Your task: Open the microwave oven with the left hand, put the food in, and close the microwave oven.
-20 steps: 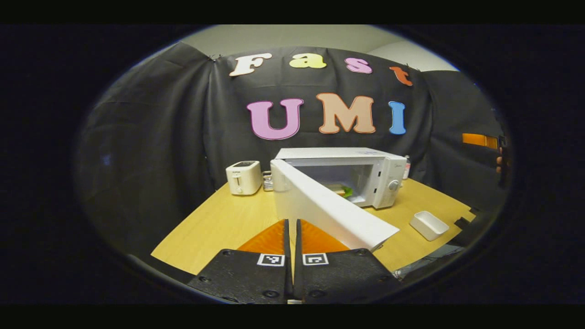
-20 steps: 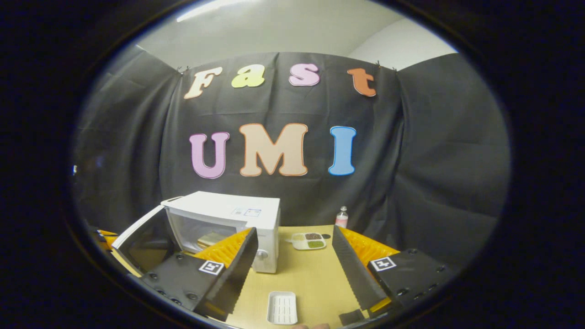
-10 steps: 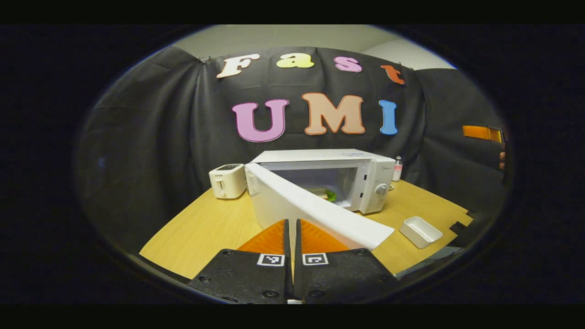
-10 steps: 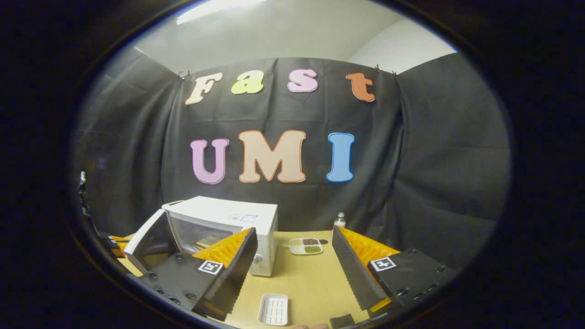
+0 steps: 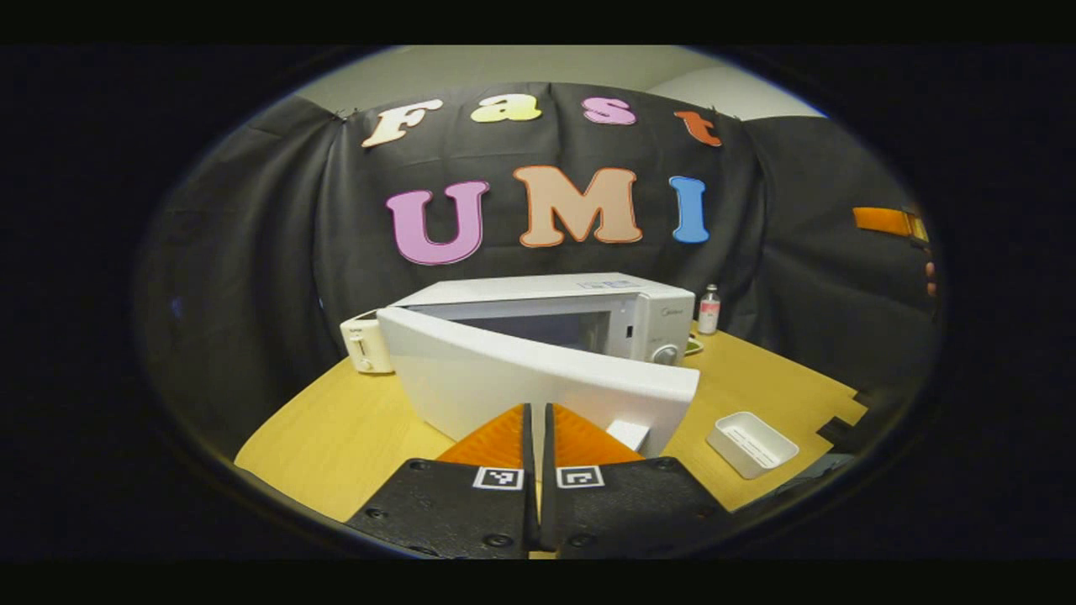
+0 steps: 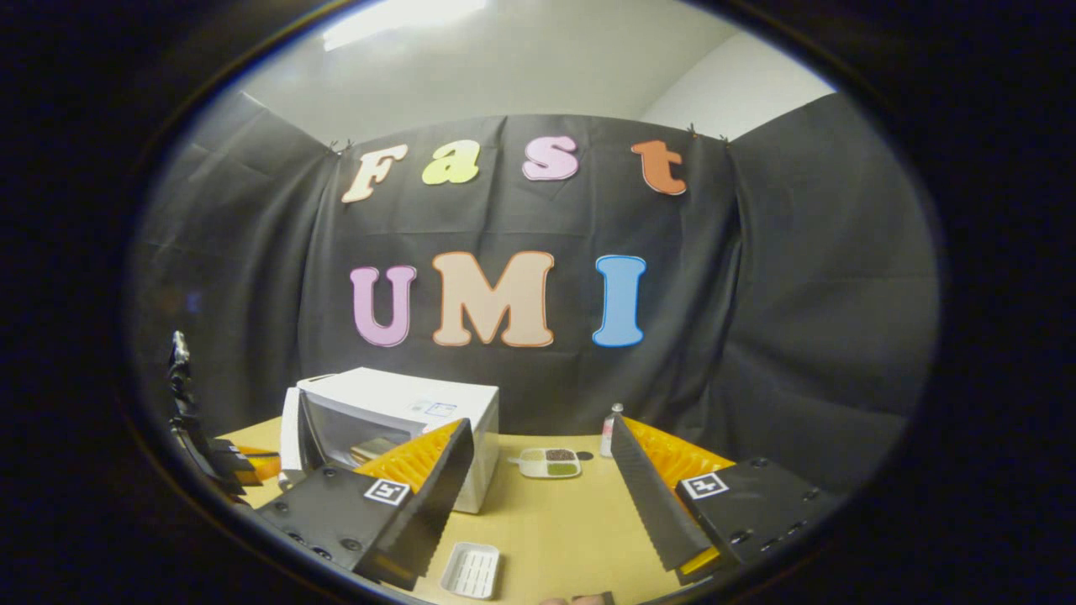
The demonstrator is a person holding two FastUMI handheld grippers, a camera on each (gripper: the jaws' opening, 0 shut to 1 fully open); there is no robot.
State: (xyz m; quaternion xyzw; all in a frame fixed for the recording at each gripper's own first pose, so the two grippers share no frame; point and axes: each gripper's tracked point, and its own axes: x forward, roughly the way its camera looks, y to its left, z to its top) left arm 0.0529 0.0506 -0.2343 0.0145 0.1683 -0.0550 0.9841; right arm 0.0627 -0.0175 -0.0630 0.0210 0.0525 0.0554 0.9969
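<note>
The wooden surface (image 5: pixel 336 428) carries the white microwave oven (image 5: pixel 588 307), whose door (image 5: pixel 521 382) stands partly open with its outer face toward the left tool (image 5: pixel 538 420); that tool's fingers are pressed together just at the door's lower edge. In the right gripper view the food (image 6: pixel 376 448) lies inside the oven cavity. The right tool (image 6: pixel 538 479) hangs above the surface, fingers wide apart and gripping nothing, with a small white tray (image 6: pixel 471 570) below it.

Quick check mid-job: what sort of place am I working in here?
Looks like a mock kitchen set up in a recording booth, not a real home: a microwave and toaster on a wooden table, black cloth hung behind.
</note>
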